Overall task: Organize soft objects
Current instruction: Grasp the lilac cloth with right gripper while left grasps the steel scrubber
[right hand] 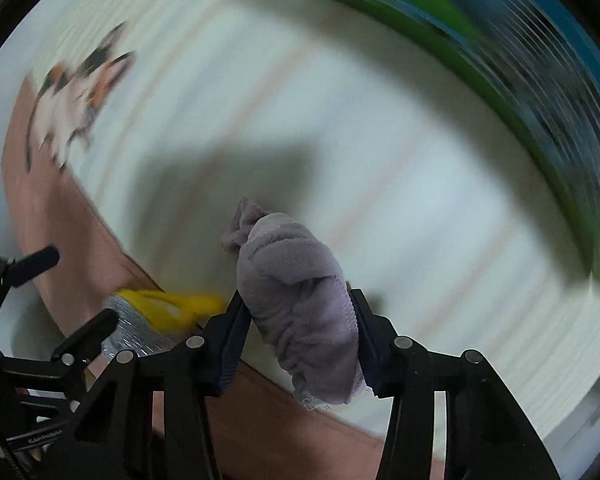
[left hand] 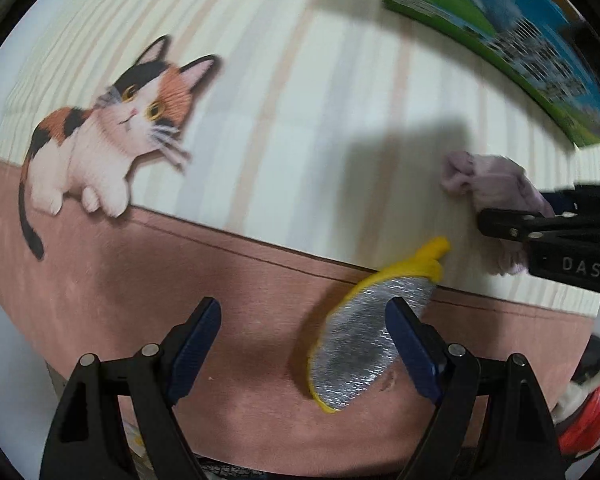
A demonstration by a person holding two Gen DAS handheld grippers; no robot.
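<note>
Both wrist cameras look steeply down, close over the striped bedding (left hand: 320,128), sharing its cat print (left hand: 112,128).

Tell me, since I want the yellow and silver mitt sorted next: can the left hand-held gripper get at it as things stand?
Probably yes. The left hand-held gripper is open and empty, and the mitt lies flat right by its fingers with nothing on top.
</note>
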